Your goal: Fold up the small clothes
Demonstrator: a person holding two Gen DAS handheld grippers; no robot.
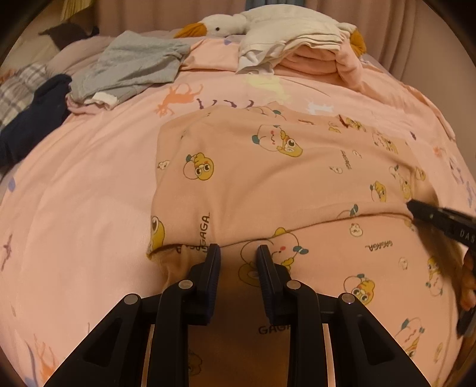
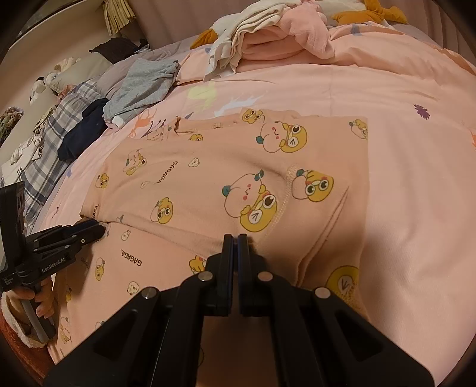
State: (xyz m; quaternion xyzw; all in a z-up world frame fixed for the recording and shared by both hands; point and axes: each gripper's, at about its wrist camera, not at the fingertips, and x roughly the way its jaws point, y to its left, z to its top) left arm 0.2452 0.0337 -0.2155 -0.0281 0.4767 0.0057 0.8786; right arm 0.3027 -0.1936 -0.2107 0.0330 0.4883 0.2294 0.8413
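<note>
We see the peach cartoon-print cotton garment (image 1: 267,178) lying flat on the pink printed bed cover (image 1: 89,193), its upper layer folded toward us, forming a near edge. Left tool (image 1: 236,253): released, fingers parted at that edge, near the garment's left corner. Right tool (image 2: 236,239): clenched on the same edge further right. Far left lie a grey crumpled garment (image 1: 134,68) and a navy cloth (image 1: 35,119); far centre, a white goose plush (image 1: 238,23). Bare cover left and right of the garment.
</note>
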